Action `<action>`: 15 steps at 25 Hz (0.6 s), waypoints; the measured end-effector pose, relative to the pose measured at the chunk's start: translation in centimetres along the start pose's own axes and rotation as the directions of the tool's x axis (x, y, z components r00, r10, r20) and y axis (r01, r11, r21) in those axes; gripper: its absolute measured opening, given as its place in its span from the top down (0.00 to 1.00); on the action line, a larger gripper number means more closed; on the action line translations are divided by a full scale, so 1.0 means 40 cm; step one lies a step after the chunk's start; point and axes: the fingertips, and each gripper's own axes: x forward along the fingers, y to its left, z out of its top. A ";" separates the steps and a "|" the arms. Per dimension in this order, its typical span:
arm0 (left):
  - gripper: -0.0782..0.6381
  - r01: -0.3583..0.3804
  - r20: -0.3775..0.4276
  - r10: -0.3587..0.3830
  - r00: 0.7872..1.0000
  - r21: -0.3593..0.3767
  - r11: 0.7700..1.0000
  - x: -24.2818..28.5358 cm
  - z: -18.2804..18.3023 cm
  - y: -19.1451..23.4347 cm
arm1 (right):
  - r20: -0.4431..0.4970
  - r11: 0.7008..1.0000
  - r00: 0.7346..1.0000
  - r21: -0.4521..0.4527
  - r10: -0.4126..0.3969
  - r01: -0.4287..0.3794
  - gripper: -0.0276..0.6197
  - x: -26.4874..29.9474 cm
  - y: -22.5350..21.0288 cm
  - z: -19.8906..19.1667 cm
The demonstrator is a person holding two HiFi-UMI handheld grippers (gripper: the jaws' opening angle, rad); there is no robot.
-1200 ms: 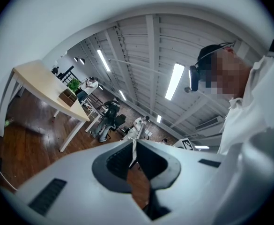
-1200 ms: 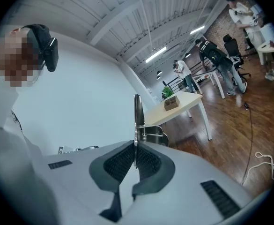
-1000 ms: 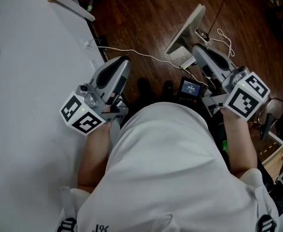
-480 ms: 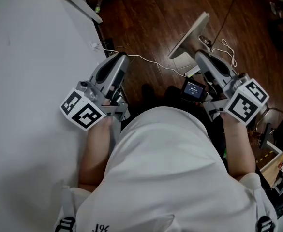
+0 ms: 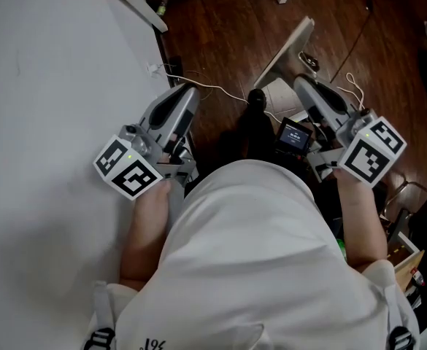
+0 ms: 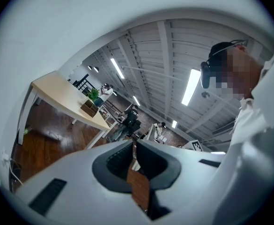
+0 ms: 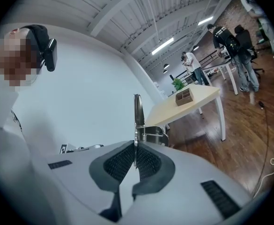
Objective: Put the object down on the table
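Note:
My right gripper (image 5: 302,84) is shut on a clipboard (image 5: 286,48), which juts up and away over the brown floor. In the right gripper view the clipboard (image 7: 137,111) shows edge-on as a thin strip with its metal clip (image 7: 151,136) just beyond the right gripper (image 7: 136,150). The left gripper (image 5: 187,93) hovers at the right edge of the white table (image 5: 45,100), pointing along it. Its jaws are pressed together in the left gripper view (image 6: 134,148), with nothing between them and only a sliver of floor showing through.
White cables (image 5: 198,86) trail over the wood floor (image 5: 220,28) beside the table edge. A small lit screen (image 5: 294,134) sits near my waist. A pale wooden table (image 7: 188,102) with a small box stands farther off, with several people behind it.
The head view has drifted, so the table edge and floor sit lower in the frame. Both grippers keep nearly the same pose. A dark shoe now shows between them.

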 end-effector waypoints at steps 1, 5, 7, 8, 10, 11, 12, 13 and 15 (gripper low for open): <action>0.88 0.004 -0.002 -0.004 1.000 0.004 1.000 0.001 0.001 -0.005 | 0.003 1.000 1.000 0.001 0.003 -0.003 0.95 0.000 0.002 0.002; 0.88 0.031 -0.021 -0.030 0.999 0.029 0.999 0.001 0.007 -0.025 | 0.040 1.000 0.999 -0.003 0.014 -0.014 0.95 0.002 0.015 0.015; 0.88 0.066 -0.035 -0.065 0.997 0.019 0.998 0.014 -0.005 -0.024 | 0.045 1.000 0.999 -0.011 -0.010 0.010 0.95 -0.001 0.012 0.020; 0.88 0.086 -0.041 -0.085 0.996 0.006 0.996 0.023 -0.014 -0.022 | 0.043 0.999 0.999 -0.013 -0.029 0.029 0.95 -0.004 0.007 0.020; 0.88 0.122 -0.053 -0.123 0.991 -0.021 0.992 0.037 -0.029 -0.024 | 0.032 0.998 0.997 -0.011 -0.065 0.065 0.95 -0.010 -0.001 0.014; 0.88 0.136 -0.057 -0.137 0.989 -0.029 0.990 0.040 -0.034 -0.025 | 0.027 0.997 0.997 -0.010 -0.078 0.079 0.95 -0.011 -0.003 0.013; 0.88 0.147 -0.059 -0.149 0.987 -0.034 0.989 0.043 -0.035 -0.026 | 0.026 0.996 0.996 -0.011 -0.087 0.088 0.95 -0.010 -0.005 0.013; 0.88 0.157 -0.059 -0.159 0.986 -0.035 0.987 0.044 -0.034 -0.027 | 0.027 0.996 0.995 -0.016 -0.093 0.093 0.95 -0.007 -0.005 0.015; 0.88 0.177 -0.052 -0.179 0.983 -0.034 0.984 0.045 -0.034 -0.028 | 0.032 0.995 0.995 -0.034 -0.097 0.098 0.95 -0.004 -0.001 0.021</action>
